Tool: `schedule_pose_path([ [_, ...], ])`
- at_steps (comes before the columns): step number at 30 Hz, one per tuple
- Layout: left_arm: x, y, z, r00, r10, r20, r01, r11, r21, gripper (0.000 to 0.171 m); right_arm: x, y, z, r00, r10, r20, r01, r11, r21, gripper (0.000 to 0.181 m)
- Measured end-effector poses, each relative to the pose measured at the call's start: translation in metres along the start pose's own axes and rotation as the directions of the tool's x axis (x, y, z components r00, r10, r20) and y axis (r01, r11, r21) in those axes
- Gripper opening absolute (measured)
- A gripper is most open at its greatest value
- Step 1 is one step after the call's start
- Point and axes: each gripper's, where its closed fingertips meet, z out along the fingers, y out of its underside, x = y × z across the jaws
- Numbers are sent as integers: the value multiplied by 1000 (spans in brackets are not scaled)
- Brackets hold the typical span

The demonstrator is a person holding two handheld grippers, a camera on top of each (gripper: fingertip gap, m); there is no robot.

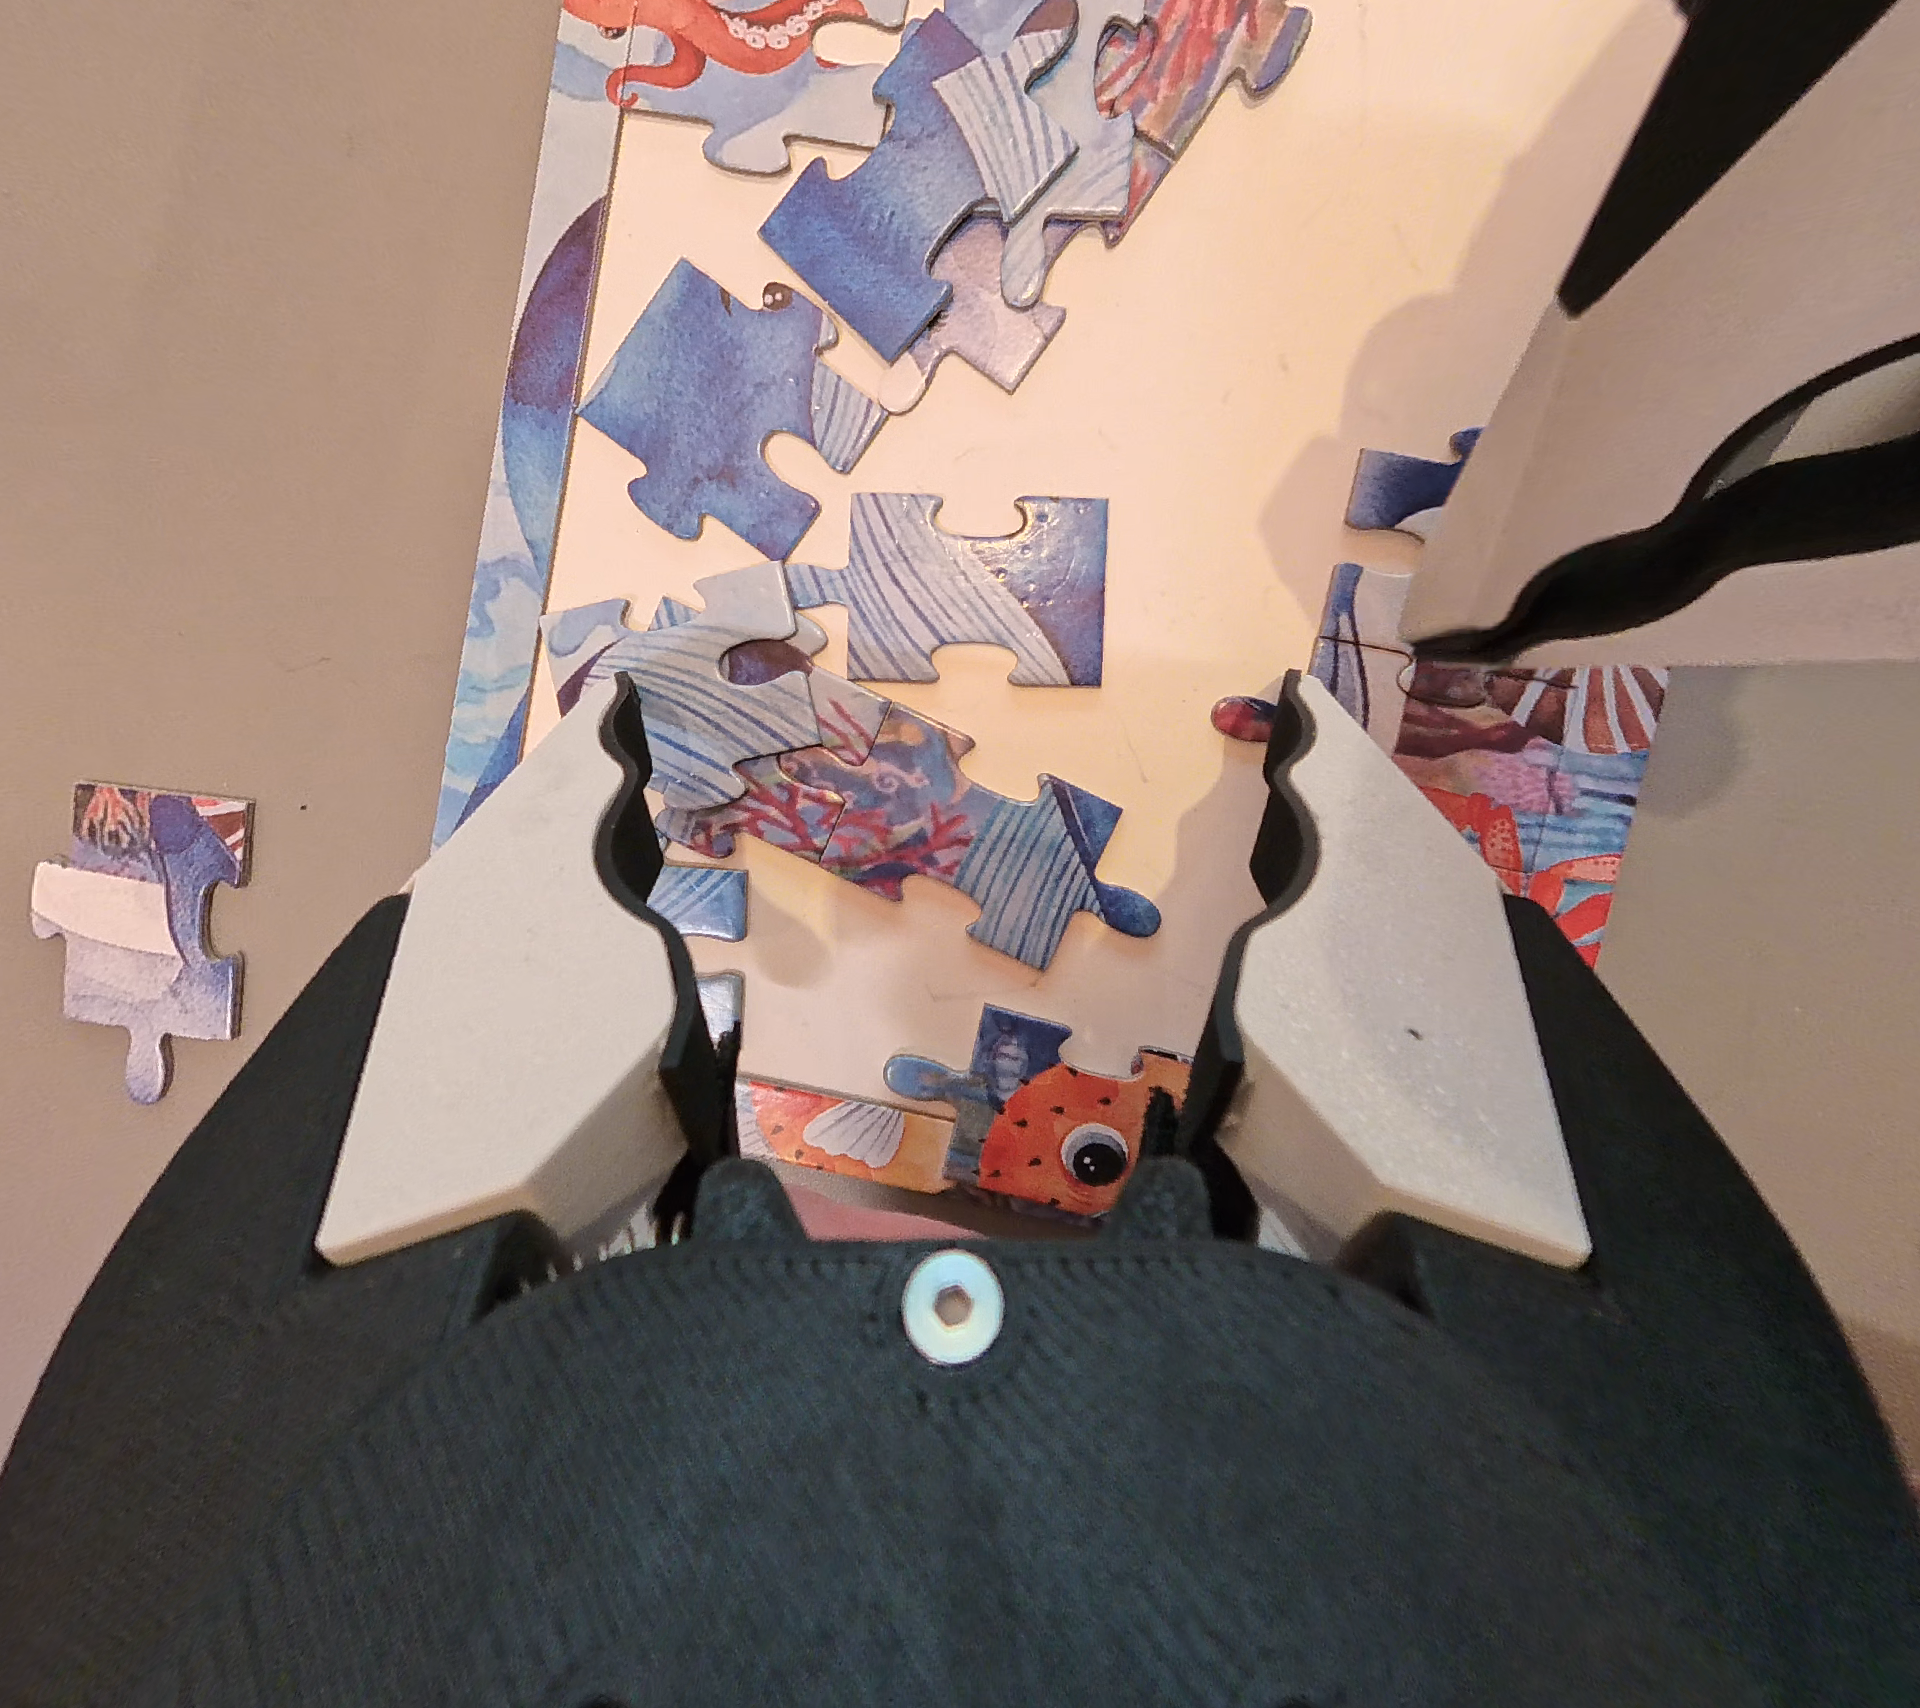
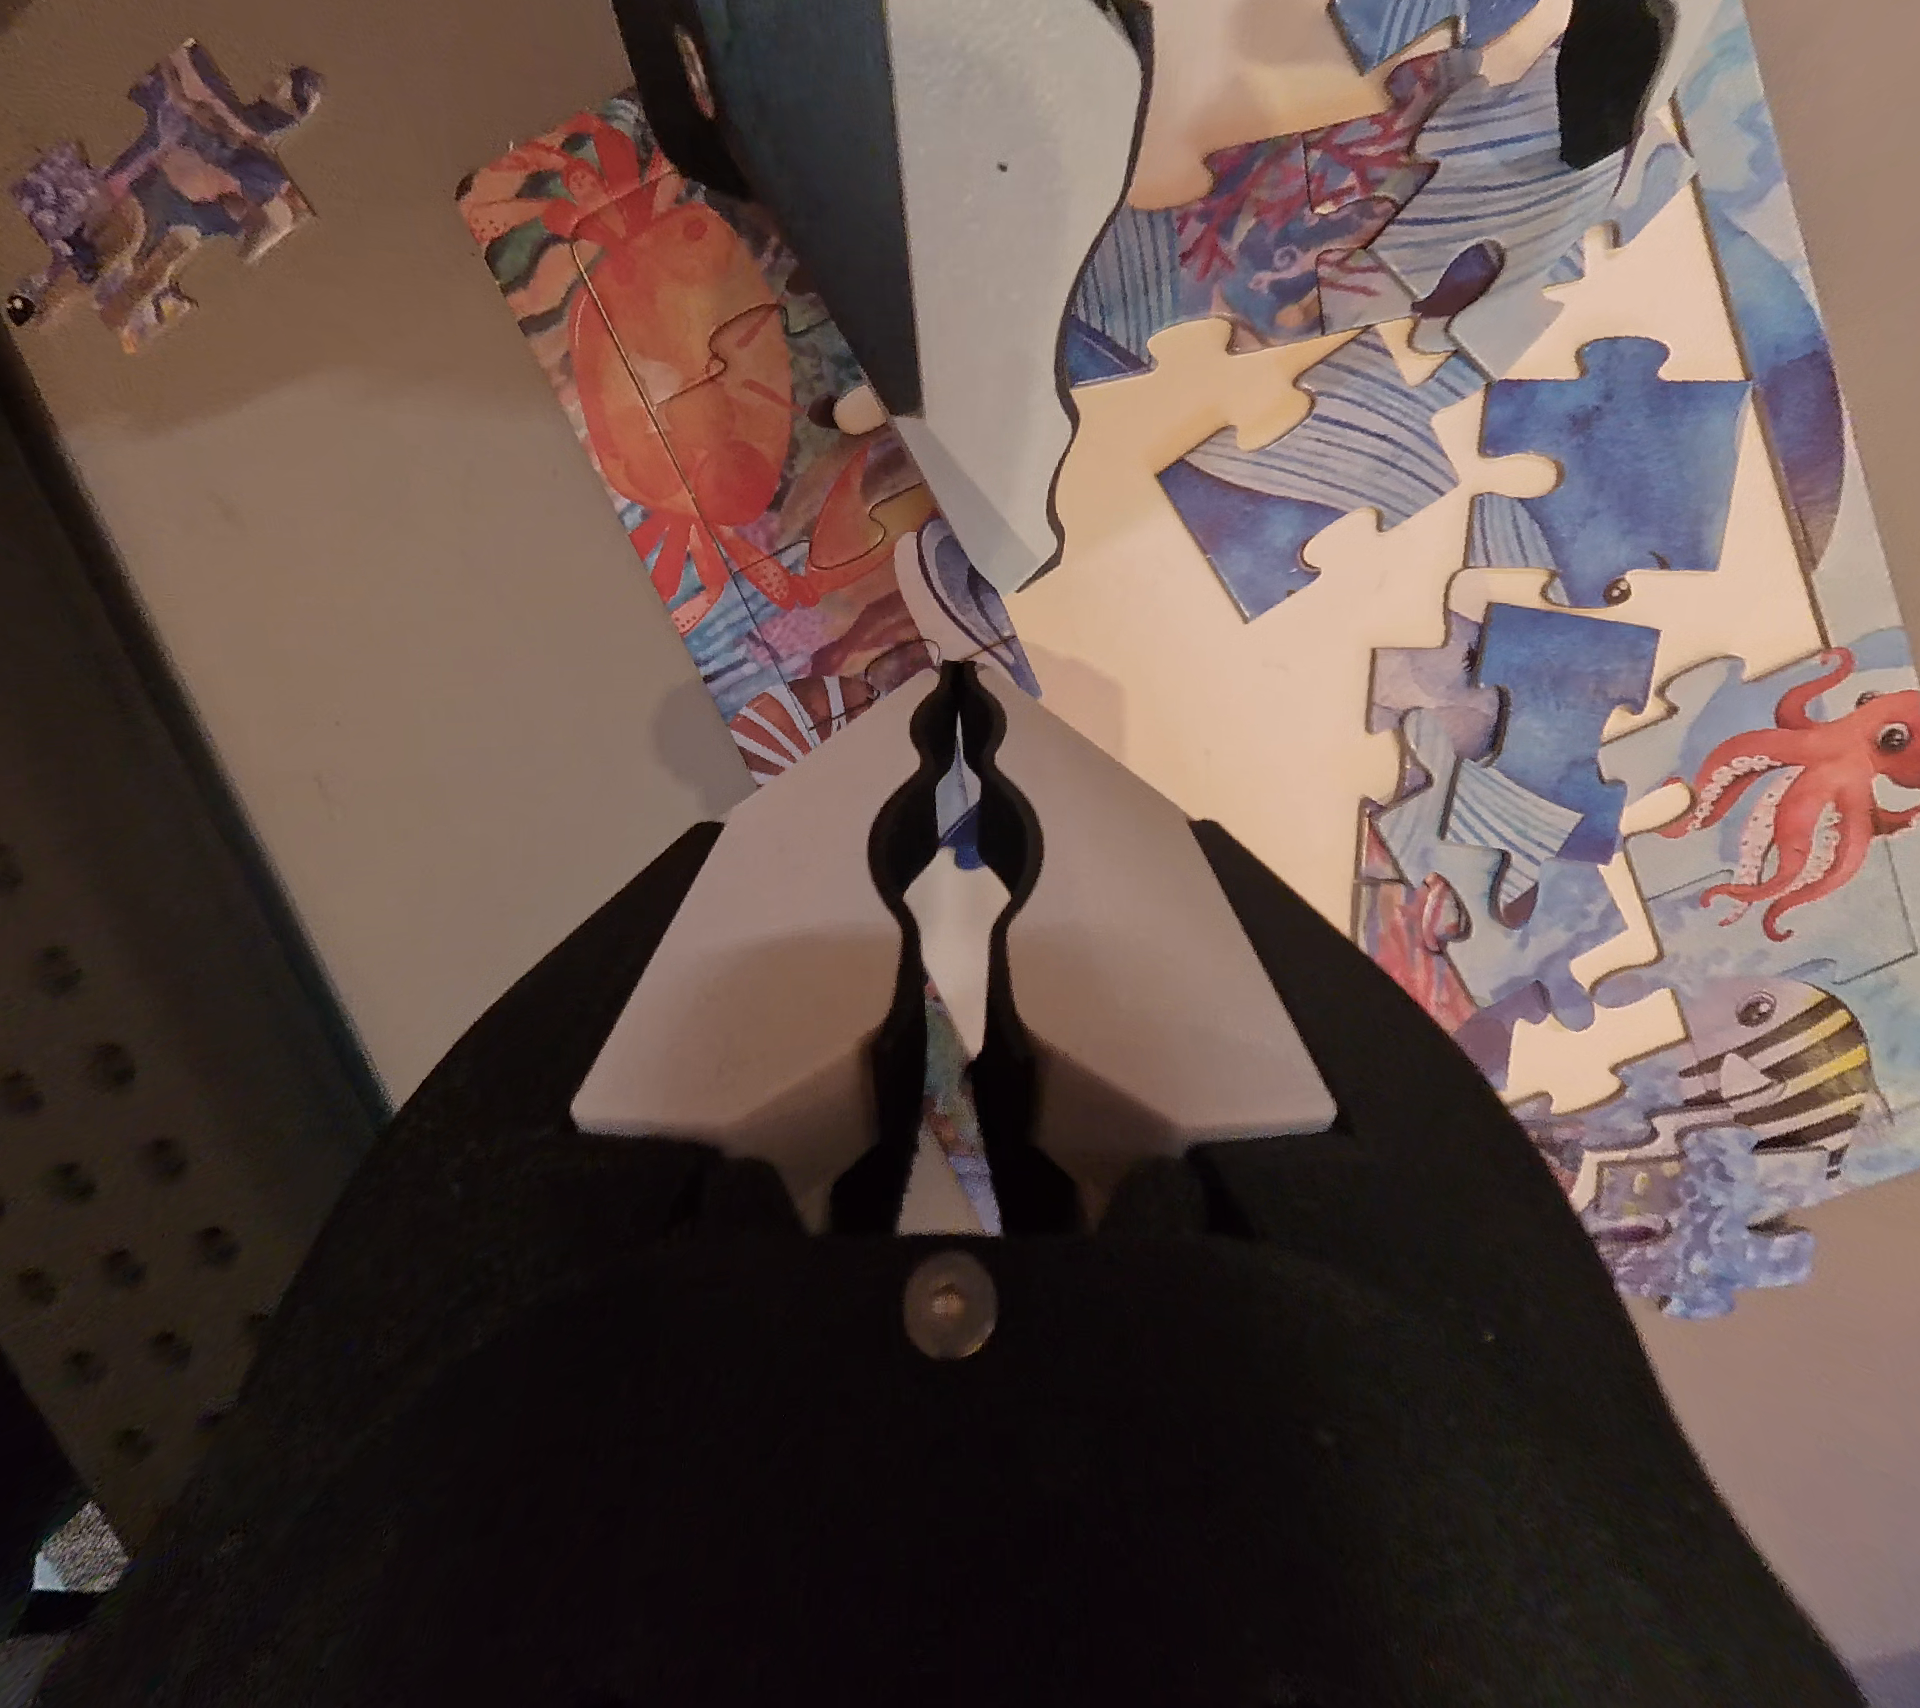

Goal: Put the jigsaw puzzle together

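The left gripper (image 1: 956, 723), fingers wide apart, hangs over a loose coral piece (image 1: 883, 811); a careless descent could scatter overlapping pieces. The right gripper (image 2: 958, 682), fingers together at the tips, may disturb the joined crab section (image 2: 675, 411).

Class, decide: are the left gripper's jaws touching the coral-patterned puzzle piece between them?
Cannot tell. In the left wrist view the left gripper stands wide open over the coral piece; height above it is unclear.

The right gripper (image 2: 958, 679) has its jaws pressed together, tips down at the puzzle (image 2: 1195, 723) edge beside a shell piece (image 2: 961, 588). The left gripper (image 2: 1340, 287) hangs above with jaws wide over loose blue pieces (image 2: 1320, 235). Two stray pieces (image 2: 156, 193) lie apart on the grey table (image 2: 364, 515).
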Motion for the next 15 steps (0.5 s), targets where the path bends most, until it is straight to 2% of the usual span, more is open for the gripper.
schedule_pose_path([
  [3,0,0,0,1000,0,0,0,1000,0,116,-7,1,6,999,4,48,-4,1000,-4,0],
  [5,0,0,0,1000,0,0,0,1000,1,116,-1,3,2,1000,-6,12,6,1000,-17,0],
  [7,0,0,0,1000,0,0,0,1000,1,116,-4,-4,-2,1000,3,30,-4,1000,25,0],
  [11,0,0,0,1000,-1,1,1,1000,0,116,-9,6,3,999,-14,45,15,999,-30,0],
  [12,0,0,0,1000,-1,1,1,1000,-1,116,-4,10,1,1000,-22,16,22,999,-42,0],
  [15,0,1,-1,1000,-1,2,1,1000,-2,116,1,10,-17,1000,19,13,-20,999,39,0],
])
